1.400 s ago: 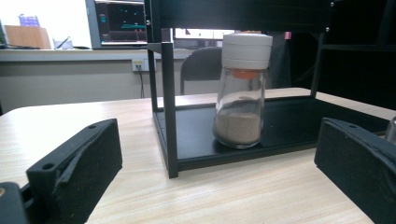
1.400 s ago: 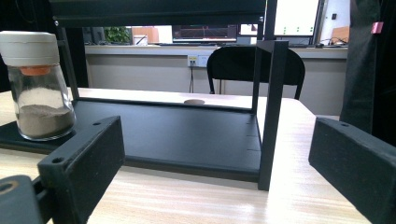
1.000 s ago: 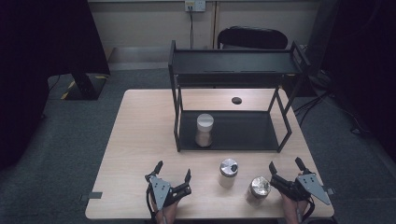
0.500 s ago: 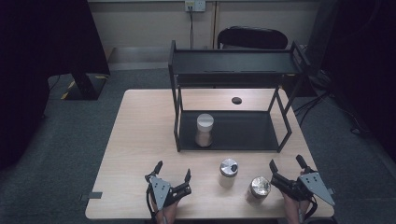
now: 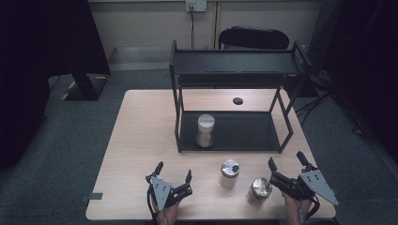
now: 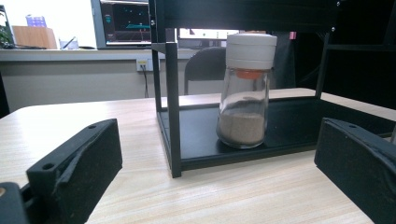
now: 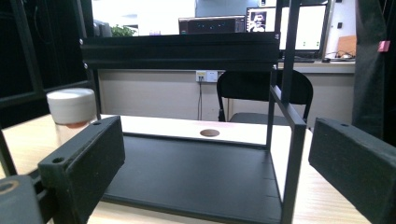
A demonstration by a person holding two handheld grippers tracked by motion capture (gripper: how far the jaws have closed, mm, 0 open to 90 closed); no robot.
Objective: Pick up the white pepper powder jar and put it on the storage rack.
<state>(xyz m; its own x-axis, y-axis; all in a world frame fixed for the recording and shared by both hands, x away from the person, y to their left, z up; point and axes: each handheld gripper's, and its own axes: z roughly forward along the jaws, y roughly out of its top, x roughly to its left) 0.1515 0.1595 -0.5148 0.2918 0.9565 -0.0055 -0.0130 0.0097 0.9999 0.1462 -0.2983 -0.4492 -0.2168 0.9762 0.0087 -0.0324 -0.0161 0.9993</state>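
We hold the left claw (image 5: 173,174) open and empty near the table (image 5: 136,140) front edge. Two metal-capped jars (image 5: 229,173) stand between the claws; glass is likely slippery and fragile, so grip mid-body. The right claw (image 5: 286,169) is open beside the nearer jar (image 5: 261,190).

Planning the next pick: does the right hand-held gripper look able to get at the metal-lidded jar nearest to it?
Probably yes. The right hand-held gripper has its jaws open, and the metal-lidded jar stands just to its left on bare table, outside the black rack. Nothing lies between them; the other jar stands apart.
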